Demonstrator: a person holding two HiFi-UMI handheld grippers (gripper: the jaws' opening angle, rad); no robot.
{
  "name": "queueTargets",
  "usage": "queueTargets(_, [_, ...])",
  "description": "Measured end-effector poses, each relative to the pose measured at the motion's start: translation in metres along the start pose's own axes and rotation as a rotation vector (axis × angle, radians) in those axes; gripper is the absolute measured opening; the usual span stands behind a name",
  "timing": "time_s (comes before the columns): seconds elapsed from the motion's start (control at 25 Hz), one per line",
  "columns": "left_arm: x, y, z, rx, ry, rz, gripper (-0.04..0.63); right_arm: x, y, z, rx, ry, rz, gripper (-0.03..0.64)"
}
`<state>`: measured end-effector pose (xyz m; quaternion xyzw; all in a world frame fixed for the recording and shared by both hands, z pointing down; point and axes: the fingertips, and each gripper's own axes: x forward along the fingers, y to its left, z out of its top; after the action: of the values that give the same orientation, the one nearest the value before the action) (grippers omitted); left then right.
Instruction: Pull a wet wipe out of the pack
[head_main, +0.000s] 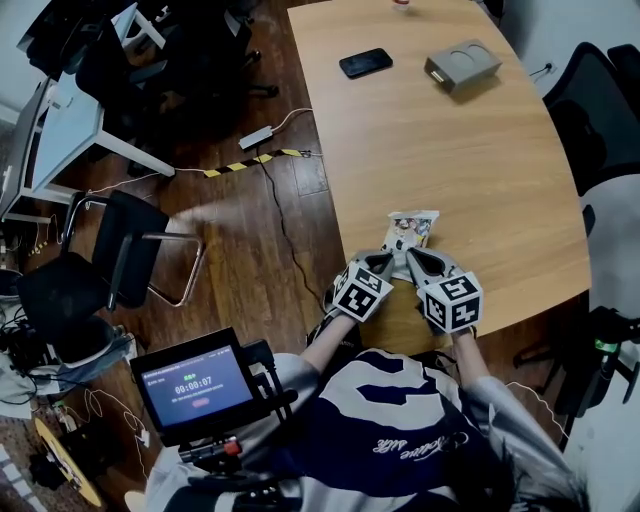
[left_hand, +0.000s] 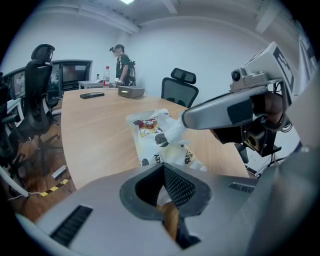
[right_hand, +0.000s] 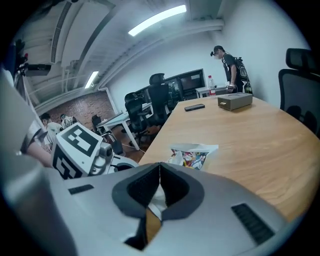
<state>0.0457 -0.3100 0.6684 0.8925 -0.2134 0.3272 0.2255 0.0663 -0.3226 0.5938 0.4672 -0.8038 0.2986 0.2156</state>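
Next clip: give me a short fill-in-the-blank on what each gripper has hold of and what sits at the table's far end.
1. The left gripper is shut on the near edge of the wipe ___.
2. The right gripper is shut on a ___ sheet, seemingly a wet wipe.
3. On the table, far beyond the pack, a black ___ lies left of the grey box in the head view.

Missing words: pack; white; phone.
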Motion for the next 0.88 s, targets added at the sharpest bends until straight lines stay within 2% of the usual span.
queueTargets(0.36, [-0.001, 0.001, 0.002, -0.003, -0.008, 0.017, 0.003, -0.041, 0.021, 0.017, 0.019, -0.106, 0.037, 0.002])
queueTargets(0.72, [-0.001, -0.002, 0.006, -0.001, -0.030, 0.036, 0.003, -0.080, 0.020, 0.006, 0.044, -0.166, 0.009, 0.002])
queueTargets(0.8, [-0.005, -0.004, 0.009, -0.040, -0.077, 0.020, 0.003, -0.088, 0.020, 0.001, 0.047, -0.178, 0.003, 0.002])
queueTargets(0.88, [-0.017, -0.009, 0.014, -0.149, -0.157, -0.001, 0.003, -0.099, 0.021, -0.002, 0.047, -0.192, 0.001, 0.002])
